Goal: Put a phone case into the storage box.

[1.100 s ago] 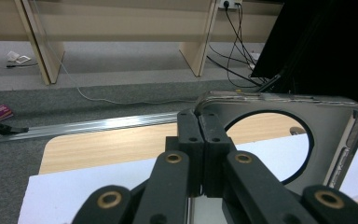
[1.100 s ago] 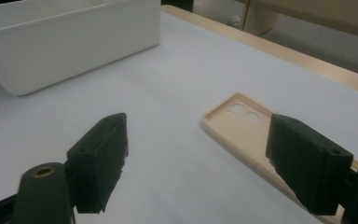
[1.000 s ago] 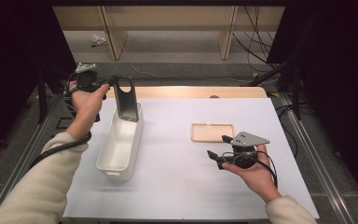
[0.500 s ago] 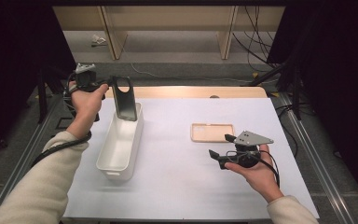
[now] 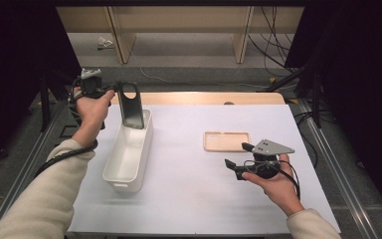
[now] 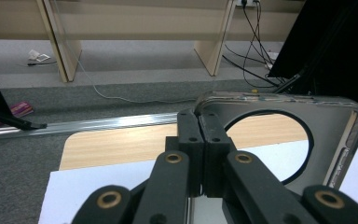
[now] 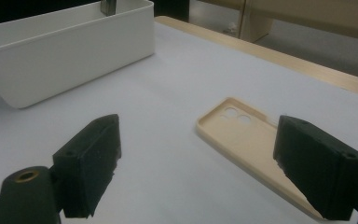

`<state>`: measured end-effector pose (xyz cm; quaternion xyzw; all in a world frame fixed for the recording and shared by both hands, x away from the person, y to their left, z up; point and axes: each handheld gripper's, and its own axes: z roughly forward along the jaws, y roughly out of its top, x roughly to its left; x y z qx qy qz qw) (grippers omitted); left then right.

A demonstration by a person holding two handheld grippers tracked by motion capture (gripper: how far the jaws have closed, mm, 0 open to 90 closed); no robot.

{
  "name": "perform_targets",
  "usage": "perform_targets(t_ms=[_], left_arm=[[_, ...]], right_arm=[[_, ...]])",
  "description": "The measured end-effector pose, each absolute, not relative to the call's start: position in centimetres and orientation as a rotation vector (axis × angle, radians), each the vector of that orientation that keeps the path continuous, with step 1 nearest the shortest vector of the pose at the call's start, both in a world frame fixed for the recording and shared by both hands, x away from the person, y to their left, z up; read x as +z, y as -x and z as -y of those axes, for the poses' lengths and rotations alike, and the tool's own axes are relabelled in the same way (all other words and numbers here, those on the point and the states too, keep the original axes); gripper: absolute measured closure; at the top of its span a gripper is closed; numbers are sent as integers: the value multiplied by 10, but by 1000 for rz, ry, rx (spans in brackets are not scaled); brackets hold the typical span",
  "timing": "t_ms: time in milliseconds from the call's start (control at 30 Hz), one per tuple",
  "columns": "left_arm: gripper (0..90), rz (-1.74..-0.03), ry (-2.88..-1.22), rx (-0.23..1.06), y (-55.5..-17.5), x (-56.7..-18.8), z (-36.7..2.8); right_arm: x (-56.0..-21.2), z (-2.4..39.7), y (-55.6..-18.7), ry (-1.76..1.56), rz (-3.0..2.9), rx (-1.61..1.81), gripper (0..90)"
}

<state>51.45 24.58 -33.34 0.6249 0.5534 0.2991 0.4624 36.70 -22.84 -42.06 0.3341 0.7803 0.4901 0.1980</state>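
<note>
Your left gripper sits at the upper left of the high view, jaws pressed together on the upper edge of a dark phone case; in the left gripper view the two pads meet on the case's rim just left of its big round cutout. The dark case hangs upright, its lower end dipping inside the far end of the white bin, close to the bin's right wall; whether it touches the wall or floor you cannot tell from these frames. The bin is long and narrow, running from the upper left toward the lower middle of the frame, and its near half lies bare, so there is open room along its length. Your right gripper rests low at the right of the frame, jaws spread wide with nothing between the pads; they have just been opening. The tan phone case lies flat on the white table, just beyond the right gripper's tips and apart from them. In the right gripper view the tan case shows open side up, camera holes toward the far end, its long edge passing behind the right-hand jaw. Between the bin and the tan case the table surface is a broad bare strip. The wooden table edge runs along the far side.
</note>
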Motion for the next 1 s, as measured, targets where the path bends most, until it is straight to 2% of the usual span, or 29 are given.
perform_targets(t_ms=[1000], left_arm=[[885, -1423, -1534, 763, -529, -348, -240]], right_arm=[[-421, 229, -367, -937, -2184, 1371, 161]])
